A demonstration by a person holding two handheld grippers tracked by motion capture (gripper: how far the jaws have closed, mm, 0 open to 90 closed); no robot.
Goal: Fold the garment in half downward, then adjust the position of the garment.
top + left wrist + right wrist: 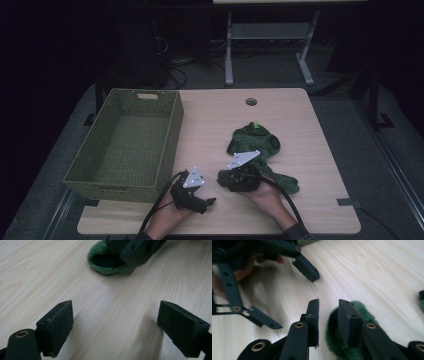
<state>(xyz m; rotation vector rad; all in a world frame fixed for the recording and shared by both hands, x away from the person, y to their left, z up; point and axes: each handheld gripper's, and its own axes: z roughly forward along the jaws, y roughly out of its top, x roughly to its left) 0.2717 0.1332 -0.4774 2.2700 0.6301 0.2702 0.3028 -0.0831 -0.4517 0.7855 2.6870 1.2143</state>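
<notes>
The pale wood-grain tabletop (300, 130) carries everything here. Along its left edge stands a large olive-green woven rectangular basket (172, 131), reaching from near the far left corner almost to the near edge. Right of the tabletop's middle, toward the near edge, lies a crumpled dark green fuzzy cloth garment (254, 138), with one sleeve-like end trailing toward the near right corner.

The right gripper (223, 180) sits just at the near end of that garment, held by a hand coming in from the near edge. In the right gripper view its two black jaws stand a narrow gap apart, not pressed together. A rounded, ring-like cuff of the green garment (359, 312) lies on the wood under and around the right-hand jaw; that jaw's pad appears to rest against the fuzzy rim, while the left-hand jaw stands just outside the cuff over bare wood. Nothing is pinched between the two pads, and the gap between them shows table and the cuff's edge.

The left gripper (214, 200) rests near the near edge, between the basket's near corner and the right gripper. In the left gripper view its jaws stand wide apart over bare wood, with the garment's cuff (105, 261) well ahead of them, beside the other gripper's jaw.
</notes>
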